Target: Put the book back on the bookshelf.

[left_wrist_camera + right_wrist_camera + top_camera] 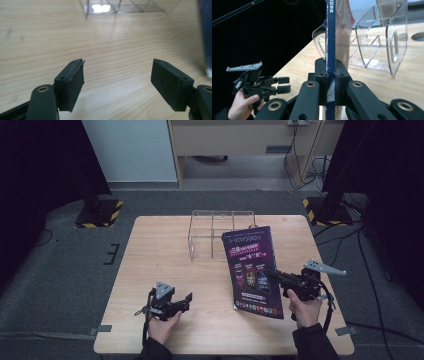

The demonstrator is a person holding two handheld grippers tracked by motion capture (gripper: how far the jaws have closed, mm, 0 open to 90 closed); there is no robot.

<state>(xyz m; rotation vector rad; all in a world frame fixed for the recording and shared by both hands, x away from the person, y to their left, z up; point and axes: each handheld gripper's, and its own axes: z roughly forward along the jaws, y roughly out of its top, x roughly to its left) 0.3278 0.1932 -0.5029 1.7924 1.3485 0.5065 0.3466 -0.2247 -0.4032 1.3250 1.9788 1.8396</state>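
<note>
The wooden bench (165, 250) carries a clear acrylic rack (215, 232) with upright dividers near its far edge, and just in front of that rack a thin dark-blue book (252, 270) is held up off the bench by its right edge, its cover facing the high view. It looks light but broad, so a pinch at one edge will probably let it sag or swing (a glossy cover may also slip between rubber pads); taking it by the spine, where it is stiffest, seems the safest hold for steering it between the rack's dividers, and the acrylic itself looks brittle enough to deserve gentle contact. The right gripper (330, 75) is clamped on the book's spine edge, jaws pressed flat against either side. The left gripper (117, 85) stands apart with nothing between its pads, low over the bare bench. The cover carries pink and white Chinese headline print too small to read; the spine shows the characters 科幻世界.
</note>
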